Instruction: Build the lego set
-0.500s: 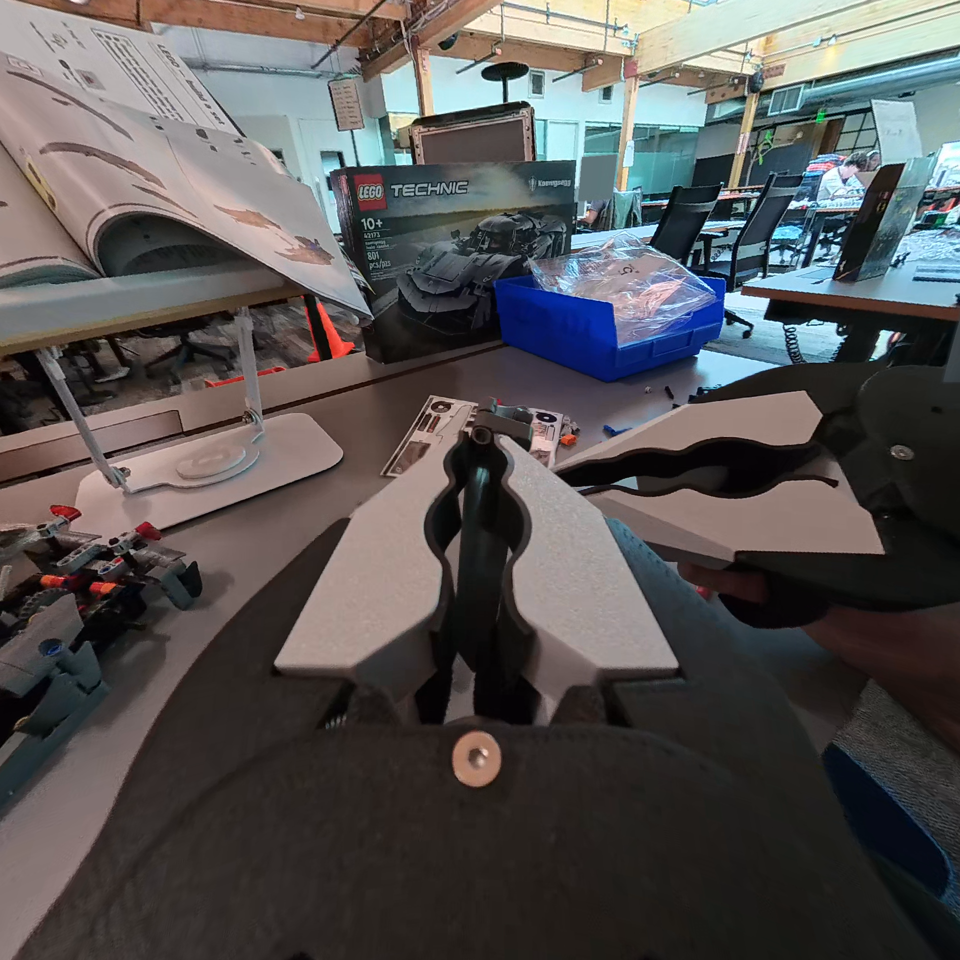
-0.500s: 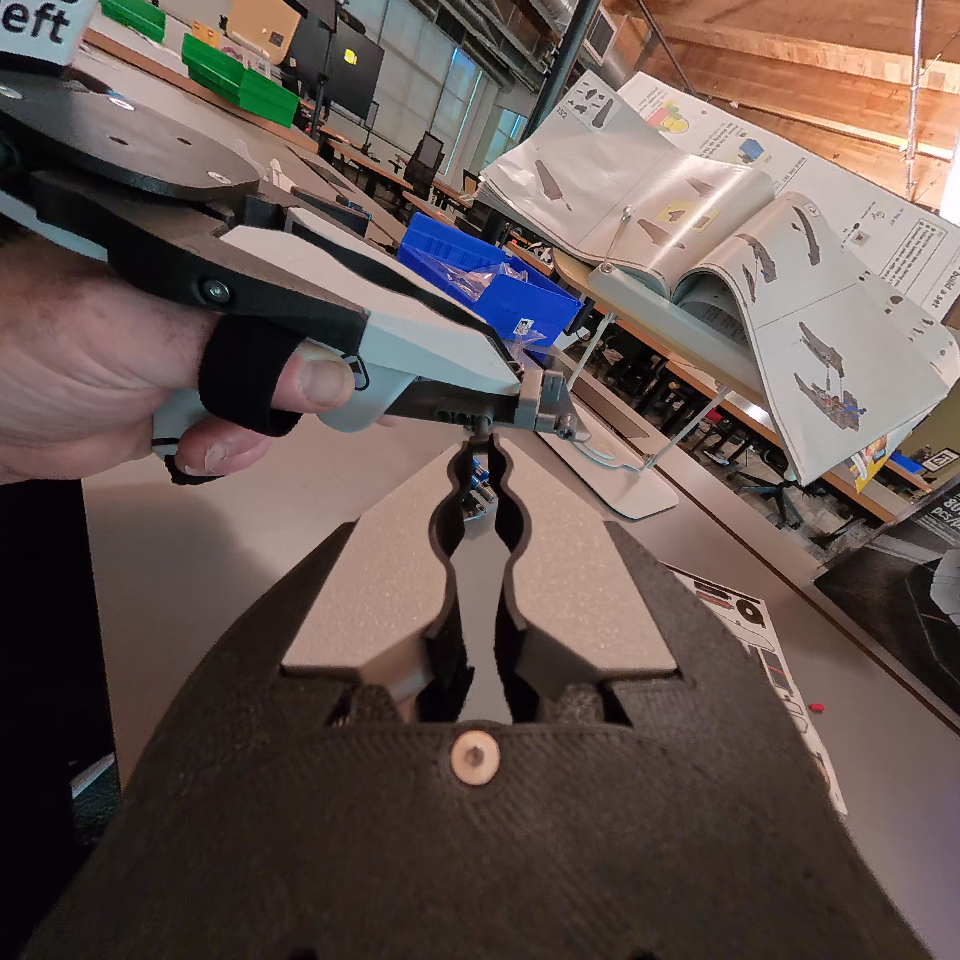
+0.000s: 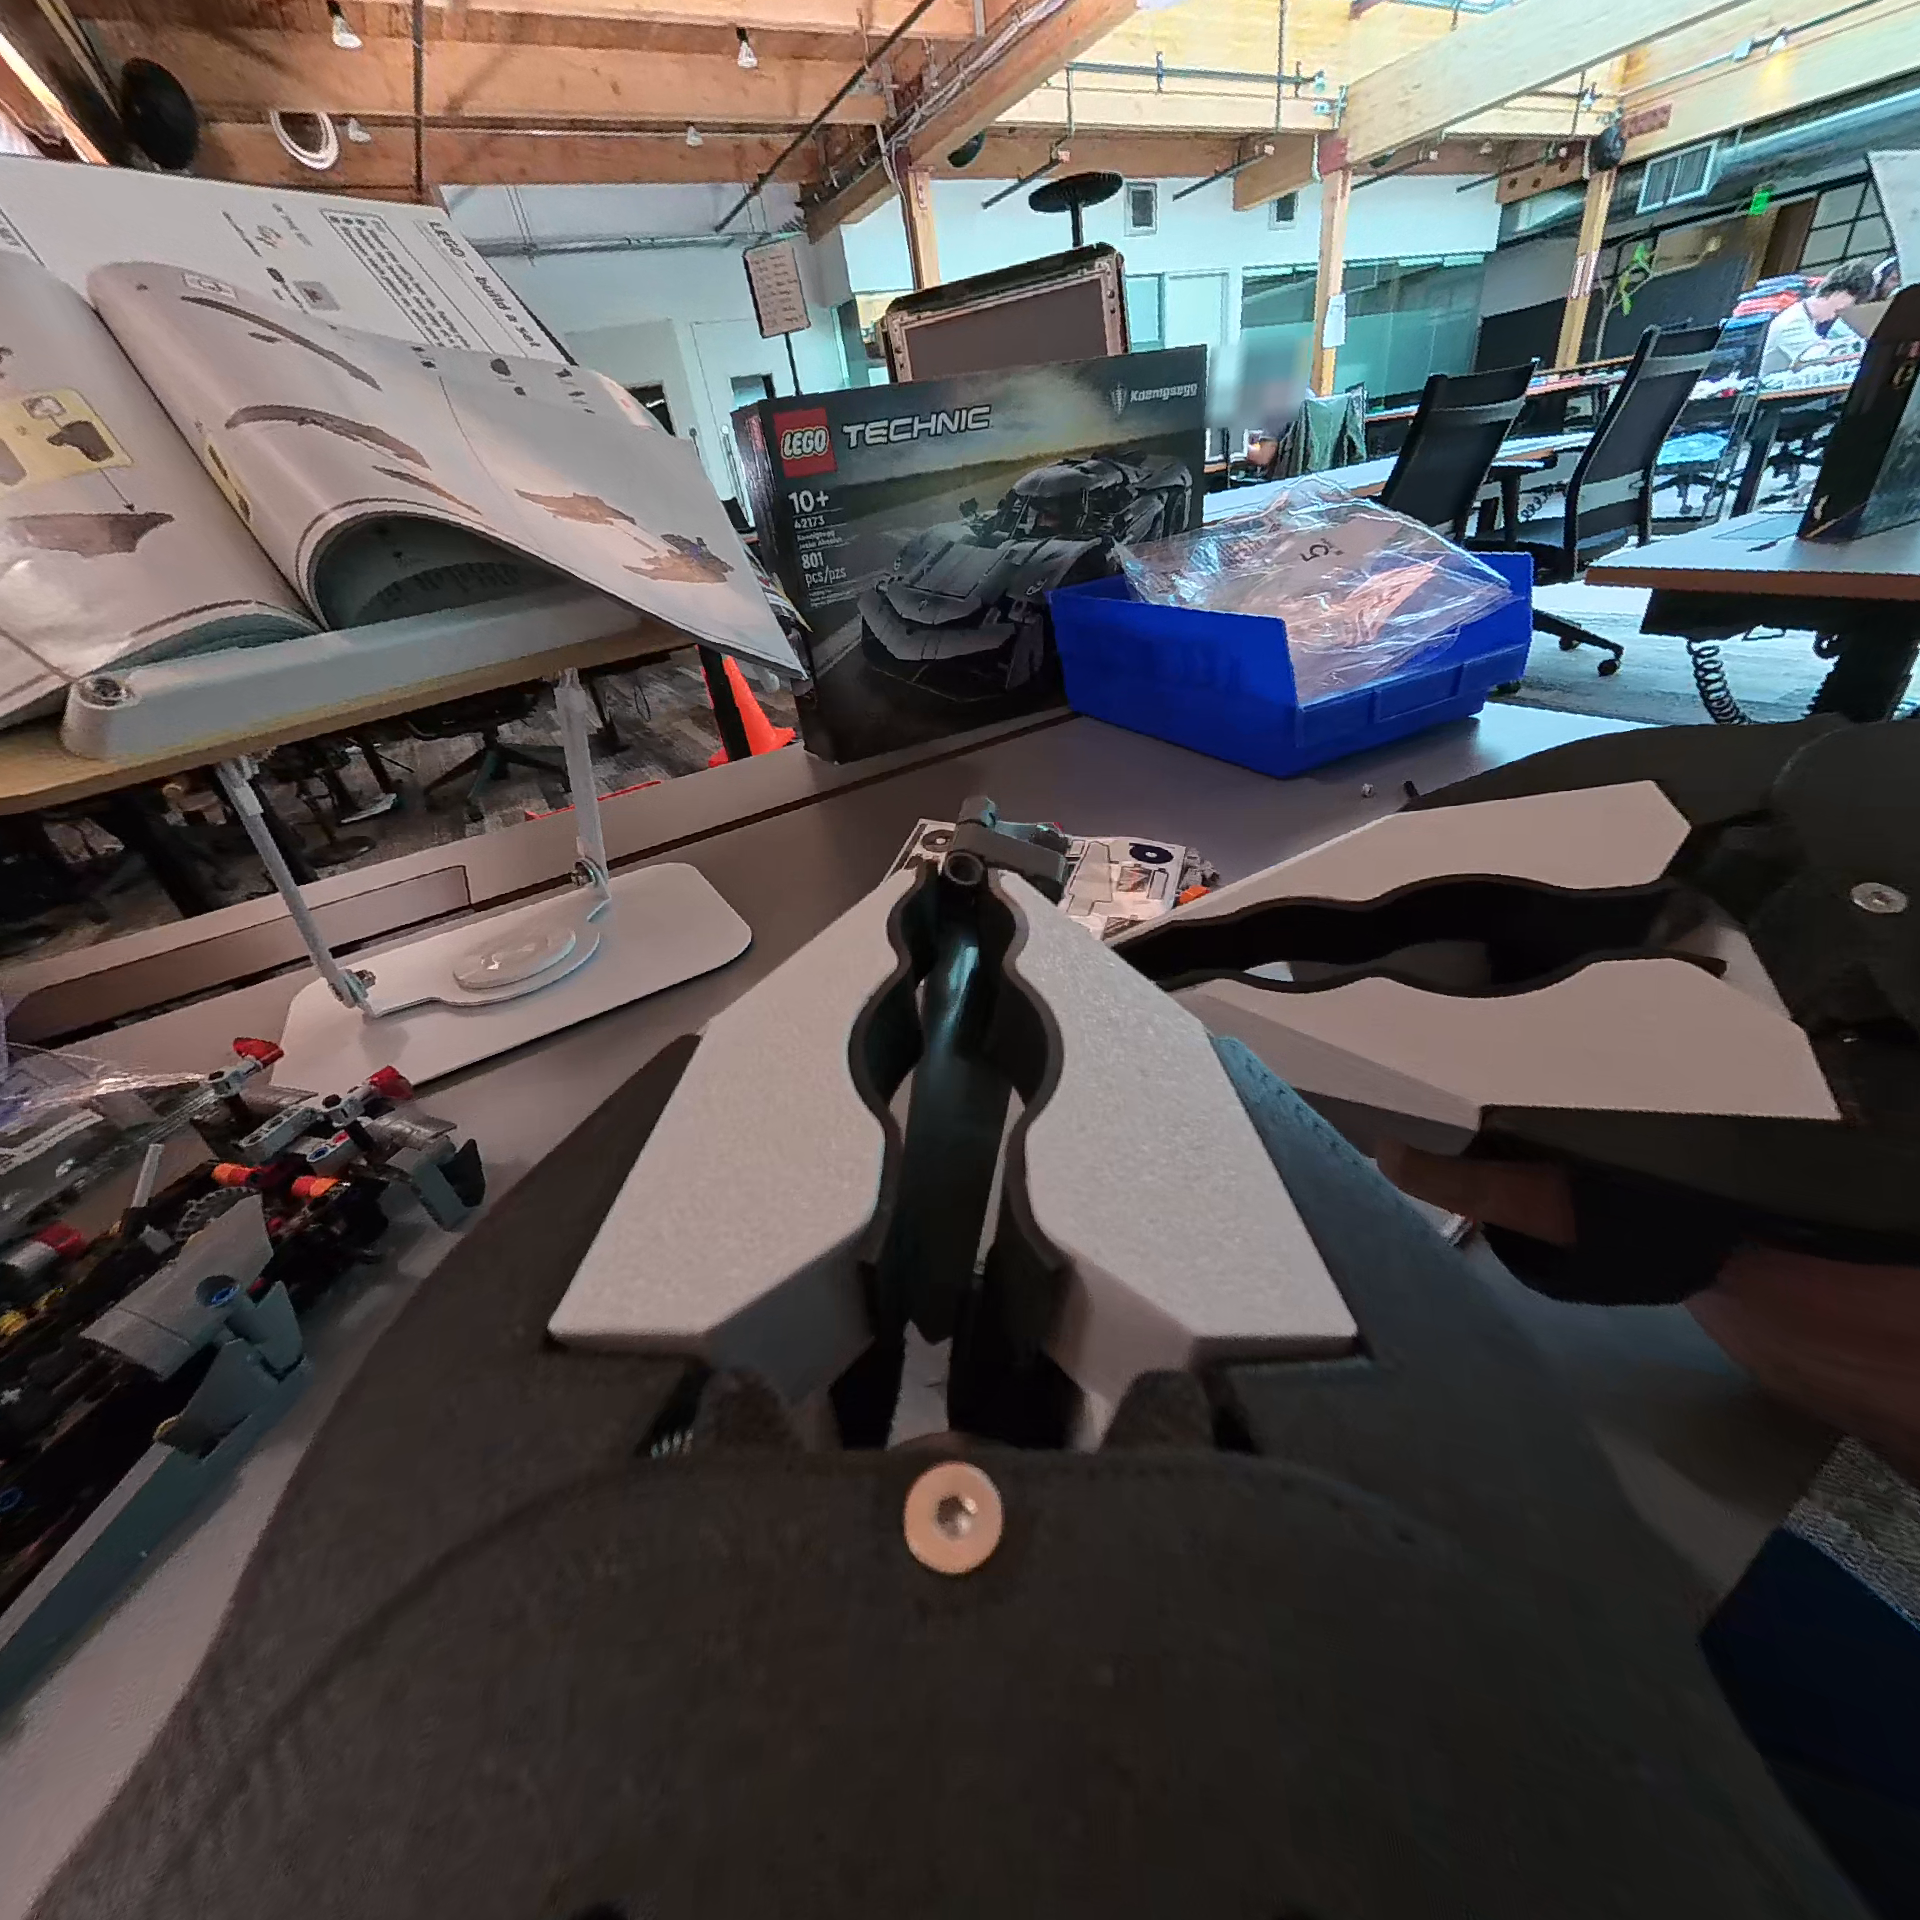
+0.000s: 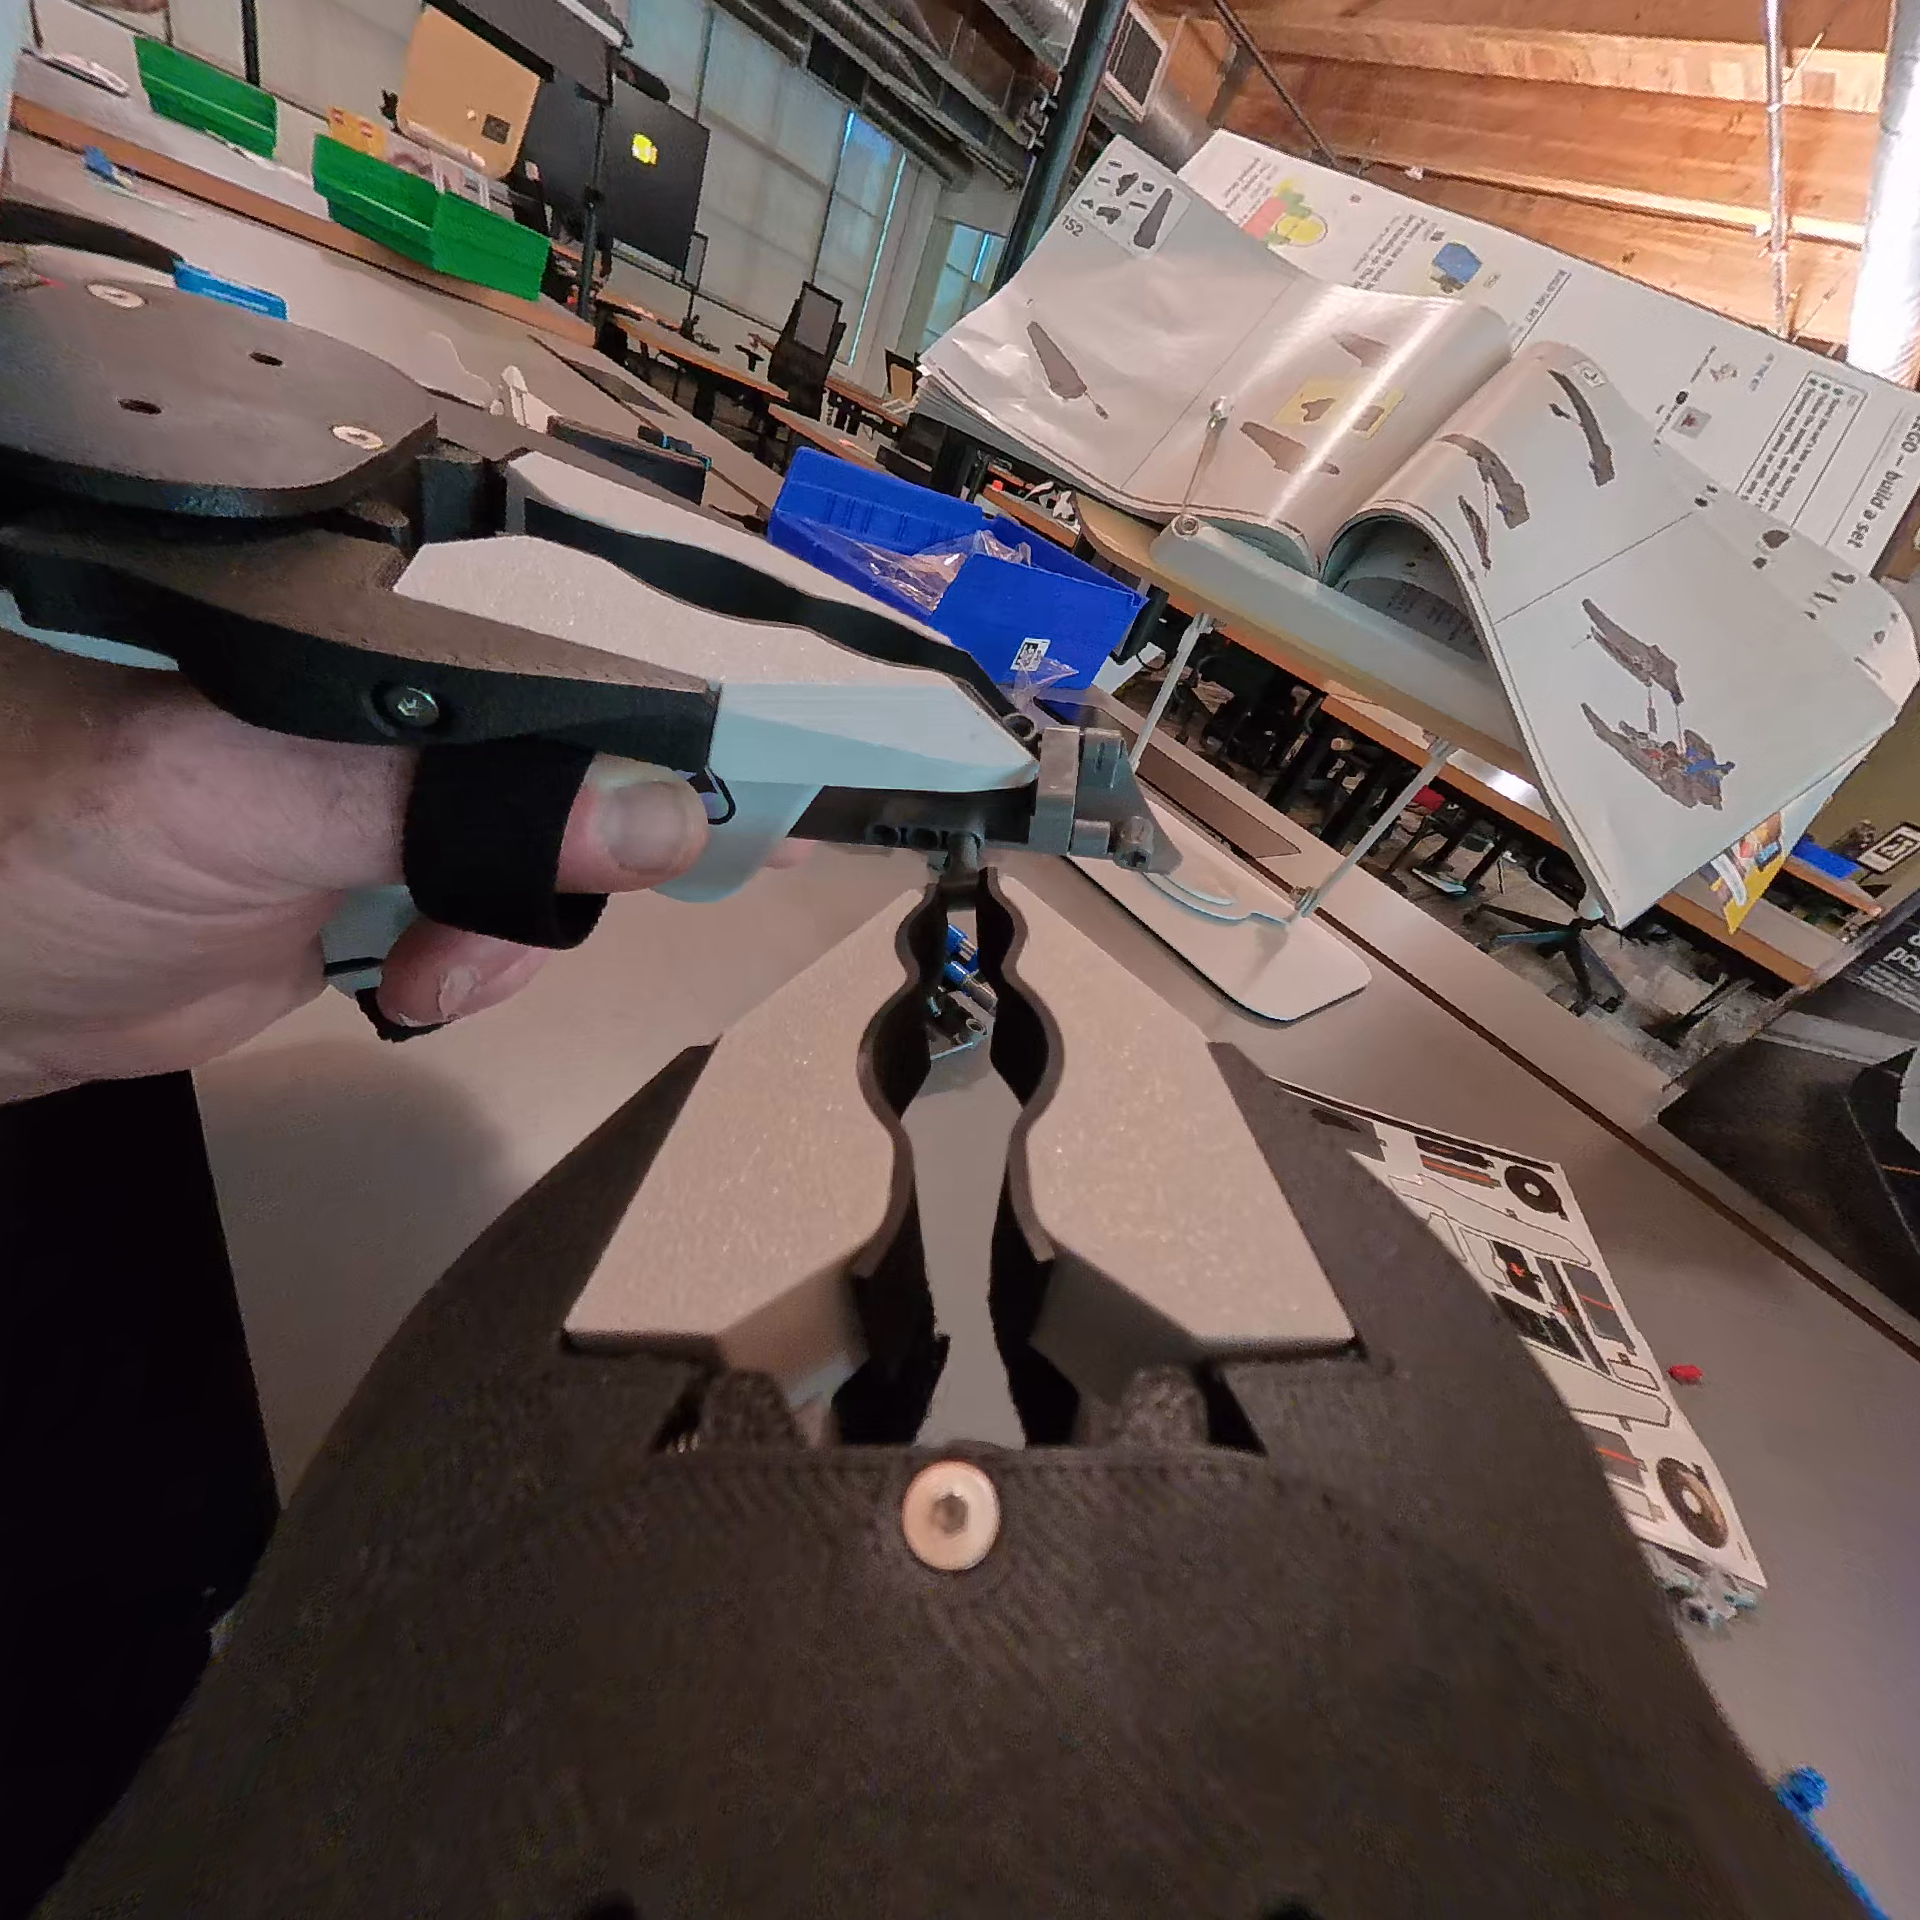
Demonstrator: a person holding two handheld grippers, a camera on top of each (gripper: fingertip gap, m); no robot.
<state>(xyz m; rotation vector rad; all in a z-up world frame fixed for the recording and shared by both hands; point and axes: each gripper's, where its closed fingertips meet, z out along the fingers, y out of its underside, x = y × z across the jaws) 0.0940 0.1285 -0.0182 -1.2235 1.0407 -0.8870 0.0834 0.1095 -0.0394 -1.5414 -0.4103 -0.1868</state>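
Dark beam (image 3: 951, 1081) lengthwise in left gripper (image 3: 961, 883), pointing forward.

Blue bin (image 3: 1288, 686) — grey table (image 3: 790, 831) — green bins (image 4: 436, 223)

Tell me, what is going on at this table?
A person is building a Lego car with two hand-held grippers. The left gripper is clamped on a long dark Lego piece. The right gripper pinches a small dark pin against that piece's underside. The half-built grey car model waits on the grey table.
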